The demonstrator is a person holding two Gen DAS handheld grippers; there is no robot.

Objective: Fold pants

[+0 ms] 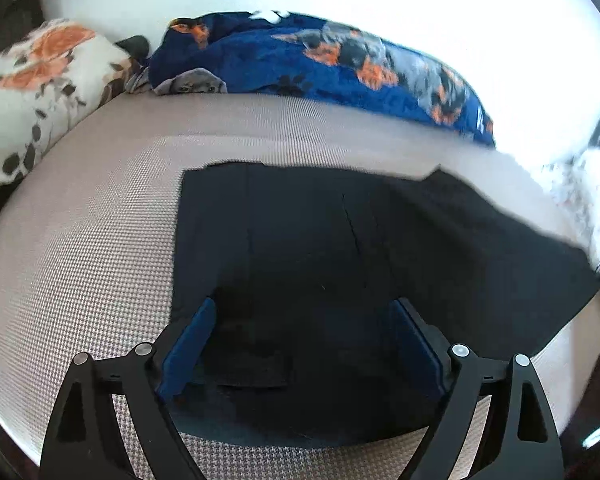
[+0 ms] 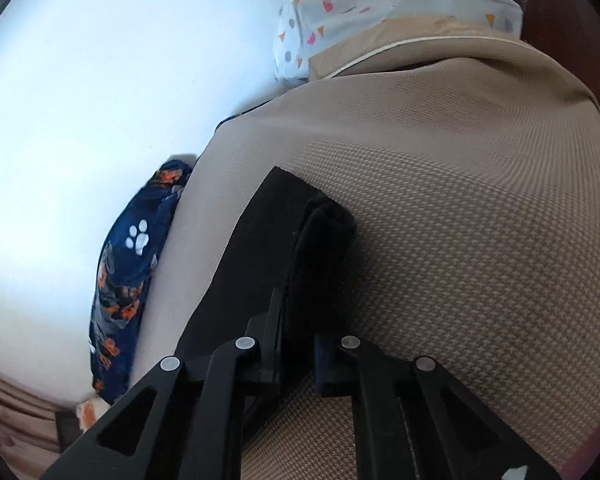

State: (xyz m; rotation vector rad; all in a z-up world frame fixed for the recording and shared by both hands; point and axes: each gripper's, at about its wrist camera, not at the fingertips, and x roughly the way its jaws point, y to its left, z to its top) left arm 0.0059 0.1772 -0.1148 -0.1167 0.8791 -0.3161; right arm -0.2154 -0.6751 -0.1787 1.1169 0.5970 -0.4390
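Black pants [image 1: 340, 248] lie spread on a beige woven bed cover [image 1: 100, 240]. My left gripper [image 1: 304, 308] hangs over their near end, blue pads [image 1: 188, 344] wide apart and open; the cloth lies under and between the fingers, not pinched. In the right wrist view a narrow end of the pants [image 2: 260, 248] runs away from me with a rolled fold [image 2: 328, 220] at its far tip. My right gripper [image 2: 300, 320] is shut on the pants' edge, which rises between its black fingers.
A navy dog-print blanket [image 1: 300, 60] and a floral pillow [image 1: 40, 80] lie along the white wall behind the pants. Grey bedding with coloured triangles [image 2: 360, 4] is bunched at the far end of the bed. Beige cover [image 2: 480, 200] stretches to the right.
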